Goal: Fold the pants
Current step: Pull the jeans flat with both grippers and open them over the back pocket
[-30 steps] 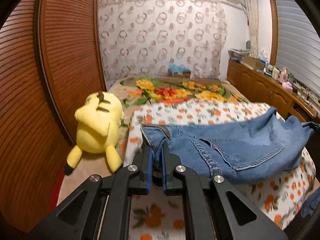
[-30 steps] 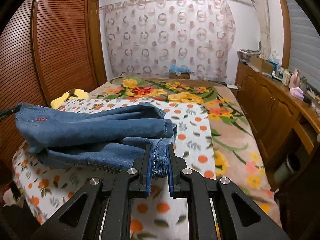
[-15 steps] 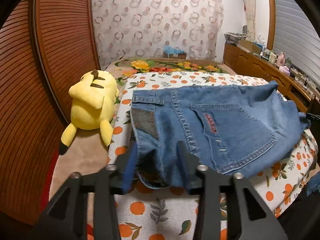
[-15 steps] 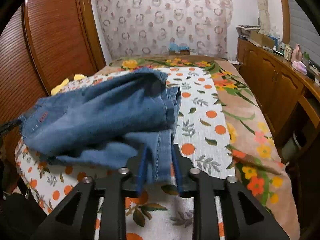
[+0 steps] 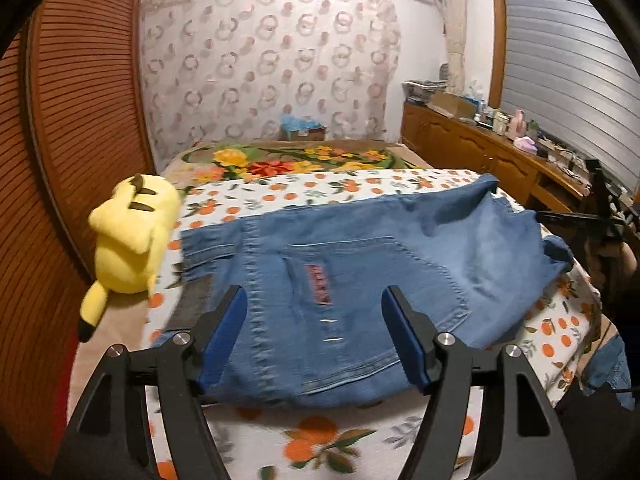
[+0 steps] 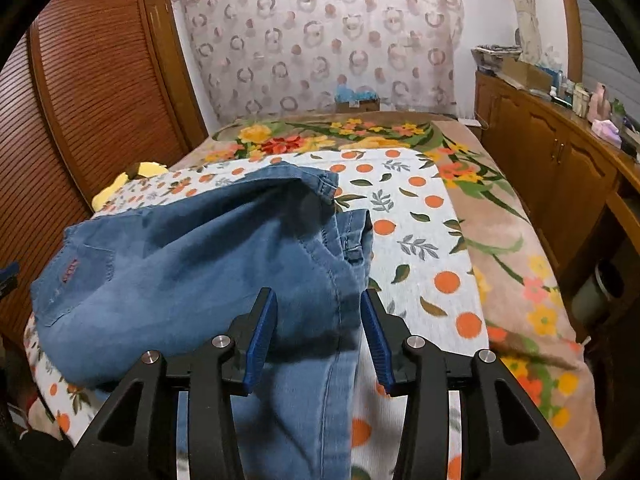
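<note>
Both sets of jaws gaping wide, gripping nothing, left gripper and right gripper over blue denim pants lying rumpled along the bed's near edge — risk of sliding off, bunching.

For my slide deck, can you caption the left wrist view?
Left gripper open above blue jeans spread on the orange-print sheet, yellow plush beside them.

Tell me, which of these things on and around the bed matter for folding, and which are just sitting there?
Part of the job:
jeans
left gripper
right gripper
orange-print sheet beneath the jeans

Just lying about:
yellow plush toy
floral blanket
wooden cabinet with clutter on top
</note>
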